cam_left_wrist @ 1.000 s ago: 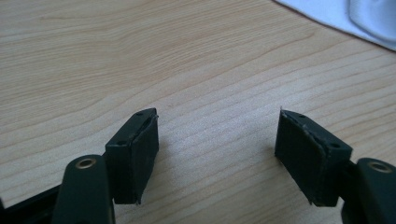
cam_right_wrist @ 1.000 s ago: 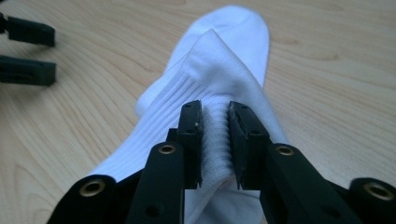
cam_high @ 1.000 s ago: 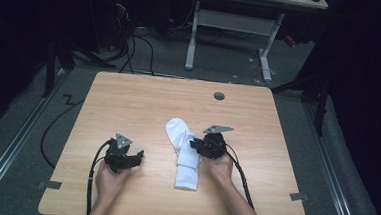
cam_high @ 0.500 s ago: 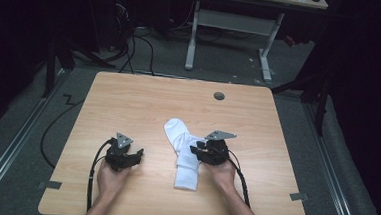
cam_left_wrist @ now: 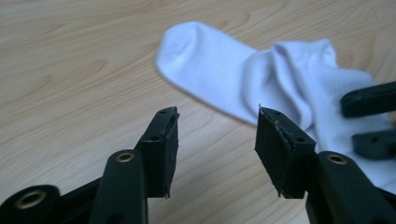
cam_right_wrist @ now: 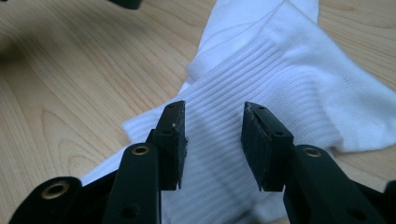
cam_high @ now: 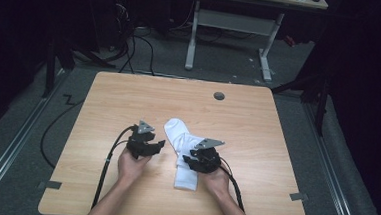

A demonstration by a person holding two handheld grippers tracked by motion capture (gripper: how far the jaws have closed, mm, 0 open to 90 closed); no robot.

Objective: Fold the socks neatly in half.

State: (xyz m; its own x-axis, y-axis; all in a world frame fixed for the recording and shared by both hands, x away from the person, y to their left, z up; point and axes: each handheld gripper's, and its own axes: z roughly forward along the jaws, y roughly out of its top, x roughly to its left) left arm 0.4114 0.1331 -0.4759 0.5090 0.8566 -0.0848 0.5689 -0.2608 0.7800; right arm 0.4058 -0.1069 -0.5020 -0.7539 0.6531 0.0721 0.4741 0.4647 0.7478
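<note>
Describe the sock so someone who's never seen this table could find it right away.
On the wooden table, look near the front edge, between the two hands. The sock lies there, folded, with the right gripper over it. It is the one white, soft thing on the table.

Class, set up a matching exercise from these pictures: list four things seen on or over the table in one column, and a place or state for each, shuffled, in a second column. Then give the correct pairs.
Things:
1. white sock
2. left tongs
3. right tongs
4. round grey cap

Places or states:
A. open over bare wood, just beside the sock's toe end
B. set in the table top near its far edge
C. lying bent on the table
D. open above the sock's ribbed part

Pairs: 1-C, 2-A, 3-D, 4-B
</note>
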